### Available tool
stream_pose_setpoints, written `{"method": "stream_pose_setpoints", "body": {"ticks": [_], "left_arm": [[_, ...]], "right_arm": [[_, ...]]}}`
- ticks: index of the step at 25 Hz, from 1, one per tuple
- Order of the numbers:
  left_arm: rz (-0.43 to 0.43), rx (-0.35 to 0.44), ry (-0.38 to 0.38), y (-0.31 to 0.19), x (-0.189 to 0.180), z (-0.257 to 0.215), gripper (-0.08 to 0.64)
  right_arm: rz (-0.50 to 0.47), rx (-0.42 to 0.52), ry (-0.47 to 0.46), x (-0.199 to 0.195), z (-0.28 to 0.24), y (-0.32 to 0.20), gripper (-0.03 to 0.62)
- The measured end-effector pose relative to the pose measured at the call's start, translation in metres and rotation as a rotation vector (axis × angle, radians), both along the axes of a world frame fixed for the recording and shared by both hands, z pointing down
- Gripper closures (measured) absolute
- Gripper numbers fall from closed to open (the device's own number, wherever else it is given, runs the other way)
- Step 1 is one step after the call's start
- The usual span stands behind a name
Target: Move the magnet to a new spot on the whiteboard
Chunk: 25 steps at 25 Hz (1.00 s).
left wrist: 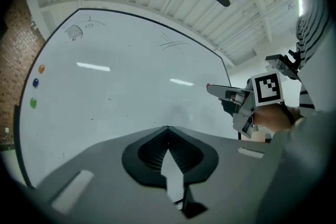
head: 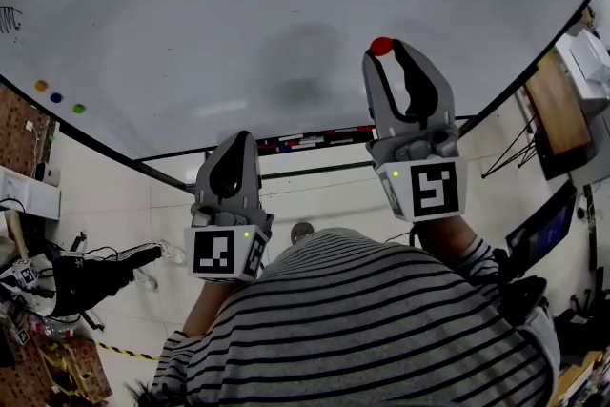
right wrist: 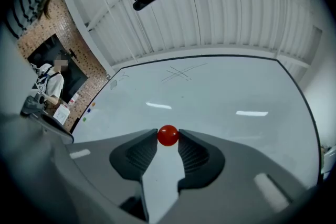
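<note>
Your right gripper (head: 386, 50) has its fingers clamped on the red magnet (right wrist: 168, 135) at the whiteboard (head: 238, 14). The left gripper (left wrist: 168, 128) idles, fingers together. Next, I judge, carry the magnet toward bare board at ten o'clock, then release.

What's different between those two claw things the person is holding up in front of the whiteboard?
The right gripper is clamped on a red magnet; the left gripper has its jaws together with nothing between them. In the head view the right gripper reaches higher, up over the whiteboard, while the left gripper sits lower, near the board's bottom edge. Both are grey, with a black-and-white marker cube at the base.
</note>
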State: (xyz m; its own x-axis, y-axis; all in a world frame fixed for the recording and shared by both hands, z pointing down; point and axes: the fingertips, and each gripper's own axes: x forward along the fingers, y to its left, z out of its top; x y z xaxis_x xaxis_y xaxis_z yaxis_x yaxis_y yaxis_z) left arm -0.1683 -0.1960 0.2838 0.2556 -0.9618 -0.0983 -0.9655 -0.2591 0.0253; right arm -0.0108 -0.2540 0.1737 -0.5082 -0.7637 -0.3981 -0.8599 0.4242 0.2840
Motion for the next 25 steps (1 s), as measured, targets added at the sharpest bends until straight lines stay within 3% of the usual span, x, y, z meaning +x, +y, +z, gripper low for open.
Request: {"method": "stream_pose_setpoints", "body": {"ticks": [8,16,25], "left_arm": [[-0.014,-0.002,-0.004,-0.042,-0.051,0.001,0.543],[0.03,-0.01,-0.023,-0.061,-0.057,0.004,0.543],[0.002,-0.019,-0.039,-0.046,-0.052,0.005,0.543]], "right_arm": [[0.113,0.059,0.017,-0.025,-0.019,-0.059,0.471],[0.18,0.055,0.038,-0.034,-0.008,-0.085,0.472],[0.091,0.022,-0.033,-0.025,-0.007,-0.063,0.482]]}}
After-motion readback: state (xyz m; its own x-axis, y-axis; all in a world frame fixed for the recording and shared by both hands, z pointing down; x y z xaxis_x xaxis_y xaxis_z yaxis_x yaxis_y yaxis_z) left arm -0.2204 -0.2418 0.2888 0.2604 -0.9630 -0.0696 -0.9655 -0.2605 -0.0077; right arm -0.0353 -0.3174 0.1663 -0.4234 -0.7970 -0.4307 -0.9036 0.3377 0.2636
